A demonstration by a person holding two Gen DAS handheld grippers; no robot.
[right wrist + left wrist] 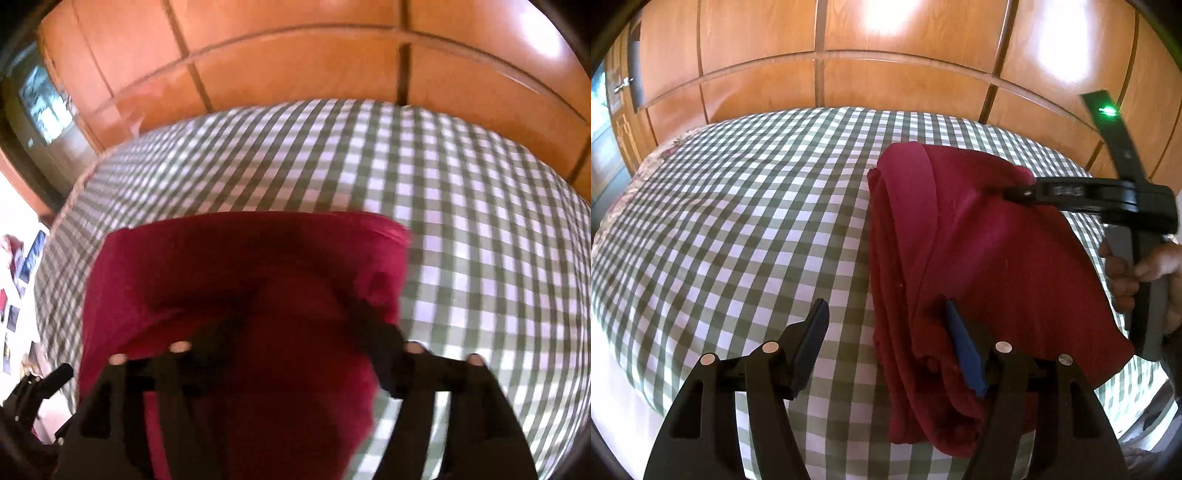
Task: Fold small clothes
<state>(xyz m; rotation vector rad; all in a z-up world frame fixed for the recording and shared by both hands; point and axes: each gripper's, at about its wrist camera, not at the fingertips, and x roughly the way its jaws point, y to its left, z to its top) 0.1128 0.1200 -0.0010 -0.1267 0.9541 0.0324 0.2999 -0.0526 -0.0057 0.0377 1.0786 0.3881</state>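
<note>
Left wrist view: red garment lies folded on checked bedspread. Left gripper spread wide, right finger over cloth edge, nothing pinched. Right gripper tips touch garment's far edge.
Right wrist view, blurred: right gripper wide apart over red garment; grip unclear.

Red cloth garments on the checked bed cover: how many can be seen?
1. The red cloth garment lies partly folded on the right part of the green-and-white checked bed cover, seen from the left wrist view. Further pieces may be hidden within its folds.
</note>
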